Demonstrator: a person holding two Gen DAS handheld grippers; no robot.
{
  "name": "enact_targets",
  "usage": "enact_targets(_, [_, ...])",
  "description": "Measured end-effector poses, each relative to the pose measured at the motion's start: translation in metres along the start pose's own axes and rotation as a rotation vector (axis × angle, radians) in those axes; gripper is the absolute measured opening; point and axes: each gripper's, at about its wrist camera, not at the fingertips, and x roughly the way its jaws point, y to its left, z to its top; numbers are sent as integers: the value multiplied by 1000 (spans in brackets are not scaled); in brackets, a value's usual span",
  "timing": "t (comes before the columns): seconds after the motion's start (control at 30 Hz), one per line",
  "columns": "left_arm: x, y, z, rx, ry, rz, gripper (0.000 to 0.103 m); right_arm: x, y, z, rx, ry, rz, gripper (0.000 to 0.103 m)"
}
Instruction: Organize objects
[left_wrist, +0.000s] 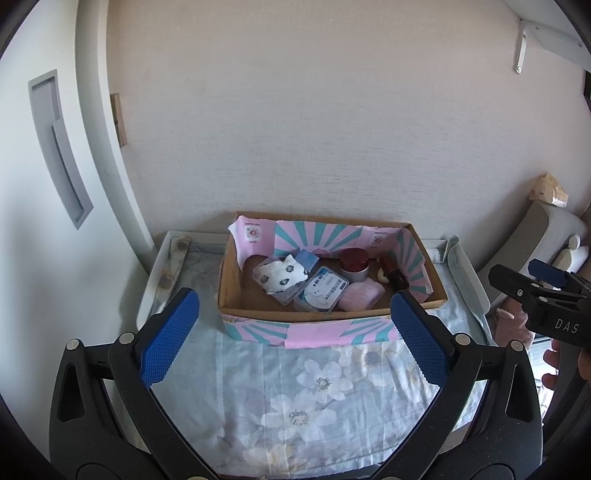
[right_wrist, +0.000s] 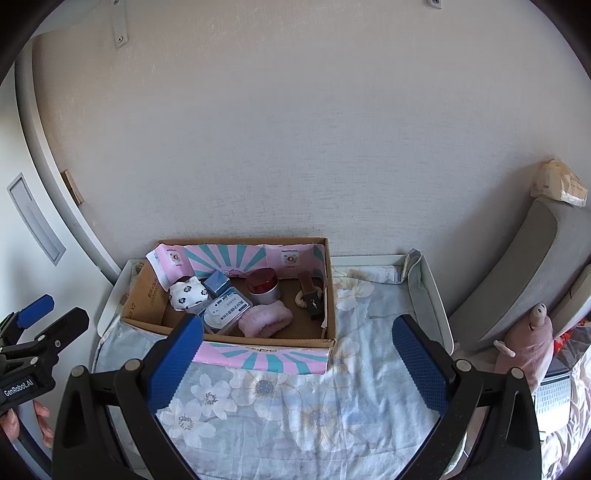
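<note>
A cardboard box (left_wrist: 236, 288) with pink and teal paper stands on a floral cloth (left_wrist: 317, 387) against the wall; it also shows in the right wrist view (right_wrist: 328, 295). Inside lie a spotted white cloth (left_wrist: 282, 277), a small blue box (left_wrist: 307, 257), a clear case with a blue label (left_wrist: 321, 291), a red-lidded jar (left_wrist: 354, 264), a pink folded cloth (left_wrist: 360, 297) and a dark brown box (right_wrist: 310, 295). My left gripper (left_wrist: 293, 339) is open and empty in front of the box. My right gripper (right_wrist: 295, 358) is open and empty, also short of the box.
The cloth covers a white tray table (right_wrist: 436, 295) with raised edges. A grey chair (right_wrist: 532, 266) and a pink plush toy (right_wrist: 528, 343) stand at the right. A white door (left_wrist: 44, 184) is at the left. A laptop (right_wrist: 552, 395) lies at the lower right.
</note>
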Motion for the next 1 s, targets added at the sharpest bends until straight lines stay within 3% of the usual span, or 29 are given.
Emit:
enact_targets(0.67, [5, 2, 3, 2, -12, -12, 103, 1, 2, 6, 9, -12, -10, 102])
enact_targets(1.0, [-1, -1, 6, 34, -59, -14, 103, -1, 7, 6, 7, -22, -14, 102])
